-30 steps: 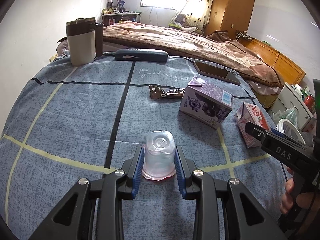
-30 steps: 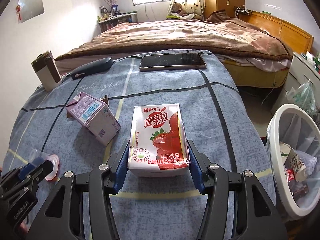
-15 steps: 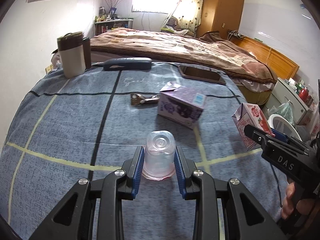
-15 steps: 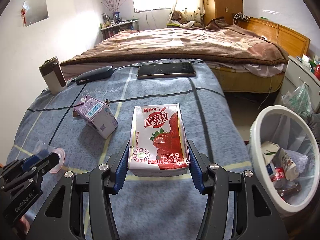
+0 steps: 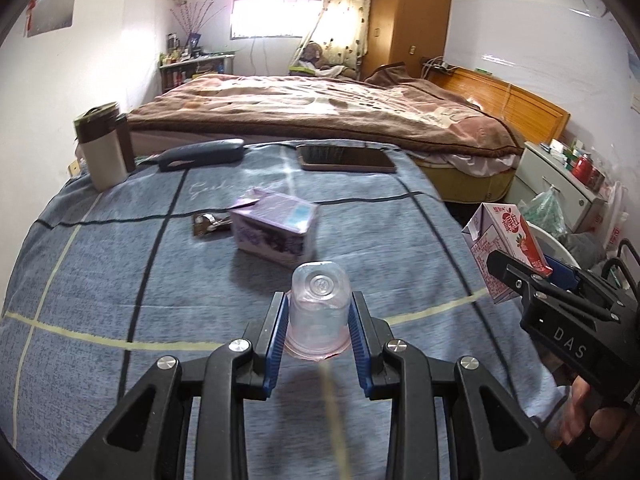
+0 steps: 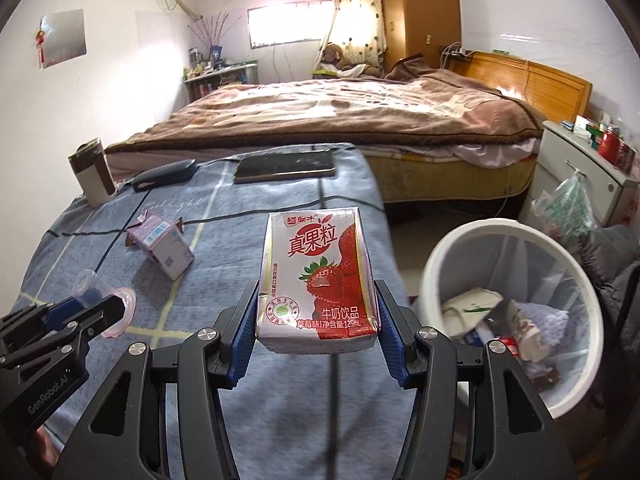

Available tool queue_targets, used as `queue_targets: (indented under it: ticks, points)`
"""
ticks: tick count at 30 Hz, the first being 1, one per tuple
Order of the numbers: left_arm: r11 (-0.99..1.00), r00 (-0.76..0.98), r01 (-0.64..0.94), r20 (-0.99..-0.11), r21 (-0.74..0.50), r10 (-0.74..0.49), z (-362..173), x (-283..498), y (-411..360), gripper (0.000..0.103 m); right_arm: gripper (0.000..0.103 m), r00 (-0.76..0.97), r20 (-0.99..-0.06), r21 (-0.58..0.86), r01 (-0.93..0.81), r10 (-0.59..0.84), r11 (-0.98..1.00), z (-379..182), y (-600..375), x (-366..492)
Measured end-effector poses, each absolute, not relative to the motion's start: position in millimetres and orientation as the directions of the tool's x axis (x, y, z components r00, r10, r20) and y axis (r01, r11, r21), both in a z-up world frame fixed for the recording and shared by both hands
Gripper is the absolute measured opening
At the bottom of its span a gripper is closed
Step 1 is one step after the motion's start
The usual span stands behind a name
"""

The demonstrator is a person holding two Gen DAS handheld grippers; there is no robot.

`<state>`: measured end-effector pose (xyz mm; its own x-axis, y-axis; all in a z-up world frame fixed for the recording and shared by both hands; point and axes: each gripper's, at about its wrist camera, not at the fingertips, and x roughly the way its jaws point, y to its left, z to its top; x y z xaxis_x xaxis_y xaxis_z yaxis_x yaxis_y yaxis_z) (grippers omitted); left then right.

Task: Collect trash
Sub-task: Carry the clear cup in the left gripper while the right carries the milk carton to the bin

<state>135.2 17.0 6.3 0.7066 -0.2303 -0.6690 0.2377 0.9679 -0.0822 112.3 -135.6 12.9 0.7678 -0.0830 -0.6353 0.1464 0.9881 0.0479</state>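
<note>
Left wrist view: the left gripper [image 5: 318, 322] pinches an upturned clear plastic cup [image 5: 317, 304] between its blue ribbed fingers [image 5: 276, 332]. The right gripper [image 6: 316, 326] clamps a glossy rectangular strawberry milk carton [image 6: 316, 276], fingers spread wide.

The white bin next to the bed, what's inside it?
Inside the white bin you can see a crumpled white carton, another squashed carton and something pale purple. Whatever lies under that pile is covered.

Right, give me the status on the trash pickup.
Done: the white bin already holds scraps. In hand: the left tool is clamped on a clear plastic cup, the right tool on a strawberry milk carton. Left: the purple carton and a wrapper on the blue cover.
</note>
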Motion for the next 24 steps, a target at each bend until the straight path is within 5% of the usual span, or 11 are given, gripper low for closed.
queue_targets:
  ticks: [24]
  points:
    - [0.879, 0.663, 0.474, -0.634, -0.057, -0.399, 25.7, 128.4, -116.6, 0.032, 0.056, 0.753, -0.609, 0.042, 0.344, -0.249, 0.938, 16.3, -232.7, 74.0]
